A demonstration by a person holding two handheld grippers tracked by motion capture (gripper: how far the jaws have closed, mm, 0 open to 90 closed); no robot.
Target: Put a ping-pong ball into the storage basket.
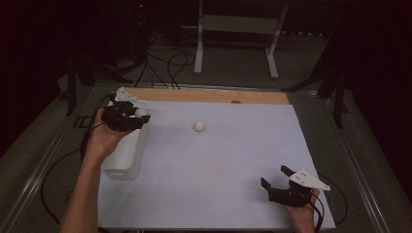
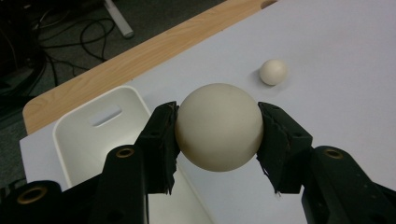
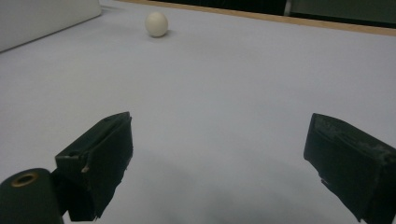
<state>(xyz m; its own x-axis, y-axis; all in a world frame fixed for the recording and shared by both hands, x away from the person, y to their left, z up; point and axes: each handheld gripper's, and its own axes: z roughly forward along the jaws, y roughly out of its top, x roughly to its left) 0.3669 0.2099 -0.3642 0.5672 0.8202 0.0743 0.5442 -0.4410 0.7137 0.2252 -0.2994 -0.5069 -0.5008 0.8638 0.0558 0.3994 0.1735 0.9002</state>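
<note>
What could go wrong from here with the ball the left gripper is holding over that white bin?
1. The left gripper pinches the held ball only at its two sides; a smooth round ball could slip out before release.
2. In its own view the ball sits over the bin's rim and the table rather than the bin's middle, so a drop now might bounce off the edge.
3. The second ball lies loose on the table and could roll if bumped.
</note>
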